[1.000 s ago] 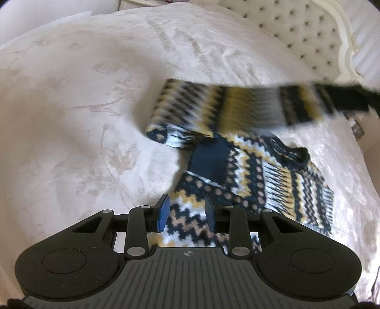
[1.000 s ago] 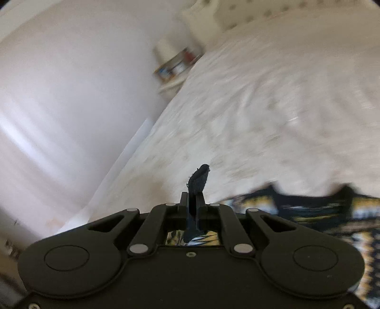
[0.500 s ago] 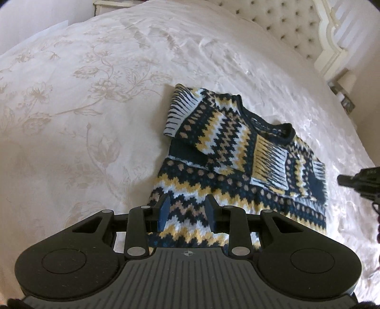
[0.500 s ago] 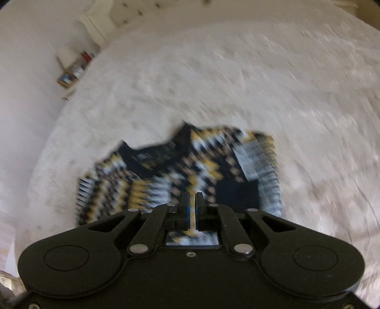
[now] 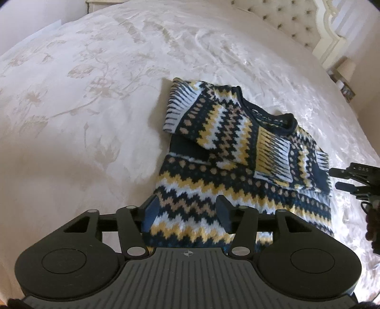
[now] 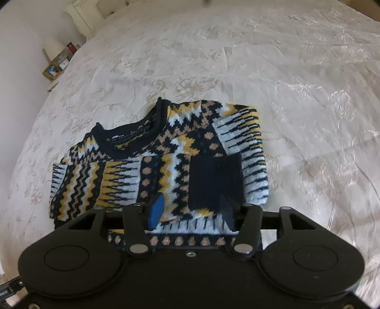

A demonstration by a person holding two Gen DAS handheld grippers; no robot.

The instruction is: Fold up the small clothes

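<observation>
A small navy, yellow and white patterned knit sweater (image 5: 237,161) lies flat on the white bed, both sleeves folded in across its chest. It also shows in the right wrist view (image 6: 166,154), collar toward the far left. My left gripper (image 5: 187,214) is open and empty, just above the sweater's hem. My right gripper (image 6: 192,211) is open and empty, over the sweater's middle near the dark sleeve cuff (image 6: 213,180). The right gripper's fingertips (image 5: 342,178) show at the right edge of the left wrist view, beside the sweater.
A white floral bedspread (image 5: 95,107) covers the bed. A tufted headboard (image 5: 285,21) stands at the far end. A nightstand with a lamp (image 6: 53,48) and small items stands beside the bed.
My right gripper carried the sleeve across the sweater, laid it down and opened. My left gripper opened wider and stayed over the hem.
</observation>
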